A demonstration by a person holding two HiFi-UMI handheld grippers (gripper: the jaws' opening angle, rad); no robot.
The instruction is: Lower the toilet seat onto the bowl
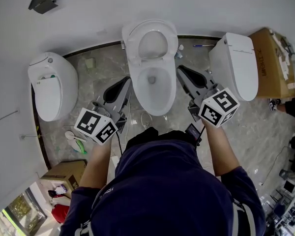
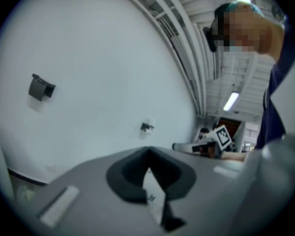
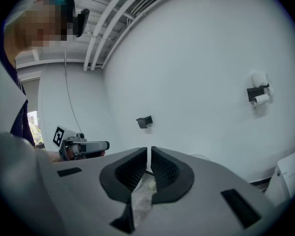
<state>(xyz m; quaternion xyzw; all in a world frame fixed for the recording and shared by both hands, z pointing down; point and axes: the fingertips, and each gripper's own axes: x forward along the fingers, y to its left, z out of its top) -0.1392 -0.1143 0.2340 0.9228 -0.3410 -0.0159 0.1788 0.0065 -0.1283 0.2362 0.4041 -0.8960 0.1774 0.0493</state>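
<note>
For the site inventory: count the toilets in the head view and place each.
3. The left toilet has its lid down; the middle toilet, straight ahead, has its seat raised; the right toilet, beside the cardboard box, has its lid down. More may stand out of frame.

Three toilets in a row along the wall

The middle toilet [image 1: 155,90] stands between two others, its seat [image 1: 152,43] upright behind the bowl. The left gripper [image 1: 124,84] and right gripper [image 1: 183,73] flank it. A cardboard box [image 1: 273,63] lies far right.

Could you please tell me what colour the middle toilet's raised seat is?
The seat is white; head view shows it best.
</note>
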